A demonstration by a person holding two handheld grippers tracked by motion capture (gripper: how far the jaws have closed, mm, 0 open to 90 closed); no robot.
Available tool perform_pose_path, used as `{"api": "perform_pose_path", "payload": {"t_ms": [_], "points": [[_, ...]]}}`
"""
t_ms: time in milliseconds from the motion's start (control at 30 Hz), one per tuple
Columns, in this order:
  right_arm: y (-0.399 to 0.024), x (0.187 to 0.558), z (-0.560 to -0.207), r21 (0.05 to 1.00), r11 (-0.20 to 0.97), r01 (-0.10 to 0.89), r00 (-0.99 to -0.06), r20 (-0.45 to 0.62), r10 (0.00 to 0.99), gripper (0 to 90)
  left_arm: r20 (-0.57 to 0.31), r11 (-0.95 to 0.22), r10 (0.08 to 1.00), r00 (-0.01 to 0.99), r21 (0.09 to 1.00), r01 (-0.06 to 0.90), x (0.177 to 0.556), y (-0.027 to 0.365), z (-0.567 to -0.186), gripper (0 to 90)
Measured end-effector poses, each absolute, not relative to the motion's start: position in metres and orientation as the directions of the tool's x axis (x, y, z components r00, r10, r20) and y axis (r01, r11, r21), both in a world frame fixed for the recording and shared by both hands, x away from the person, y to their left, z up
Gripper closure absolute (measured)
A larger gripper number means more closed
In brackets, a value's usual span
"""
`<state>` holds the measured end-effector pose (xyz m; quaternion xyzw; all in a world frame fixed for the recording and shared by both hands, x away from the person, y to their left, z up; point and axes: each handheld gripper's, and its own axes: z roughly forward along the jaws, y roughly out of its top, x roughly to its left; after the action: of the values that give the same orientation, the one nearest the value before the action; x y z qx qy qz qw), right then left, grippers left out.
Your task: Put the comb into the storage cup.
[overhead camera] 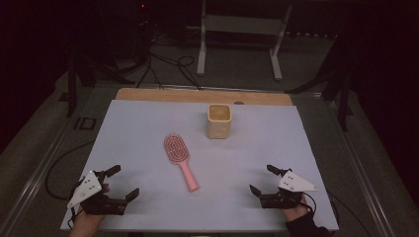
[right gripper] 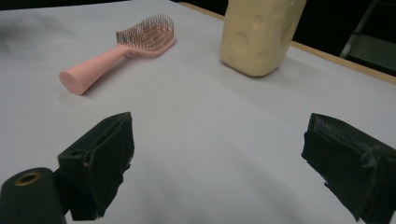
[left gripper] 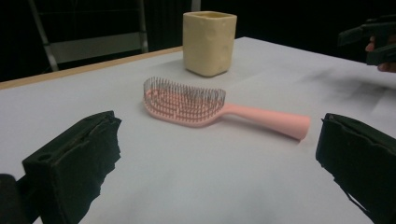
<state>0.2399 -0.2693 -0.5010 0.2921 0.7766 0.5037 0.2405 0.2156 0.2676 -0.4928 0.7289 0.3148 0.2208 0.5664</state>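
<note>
A pink hairbrush (overhead camera: pixel 180 159) lies bristles up in the middle of the white sheet, its handle toward the near edge; it also appears as the hairbrush (left gripper: pixel 205 107) and the hairbrush (right gripper: pixel 122 49) in the gripper views. A cream square cup (overhead camera: pixel 219 121) stands upright behind it, seen too as the cup (left gripper: pixel 208 42) and the cup (right gripper: pixel 259 35). My left gripper (overhead camera: pixel 126 181) rests at the near left, open and empty, left gripper (left gripper: pixel 219 154). At the near right my right gripper (overhead camera: pixel 262 179) is open and empty as well, right gripper (right gripper: pixel 219 149).
The white sheet (overhead camera: pixel 148 123) covers a wooden table (overhead camera: pixel 148 95) whose far edge shows. Beyond it stand a metal frame (overhead camera: pixel 239 29) and loose cables (overhead camera: pixel 168 64) on the floor. Dark stands flank both sides.
</note>
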Motion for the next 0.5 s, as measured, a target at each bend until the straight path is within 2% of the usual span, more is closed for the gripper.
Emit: {"api": "perform_pose_path", "payload": {"t_ms": [500], "points": [[-0.268,0.241,-0.501,0.925,0.321,0.205,-0.715,-0.083,0.694,8.6,0.026,-0.228,0.687,0.726,0.957,0.181,0.220,0.255,-0.453,0.0]]}}
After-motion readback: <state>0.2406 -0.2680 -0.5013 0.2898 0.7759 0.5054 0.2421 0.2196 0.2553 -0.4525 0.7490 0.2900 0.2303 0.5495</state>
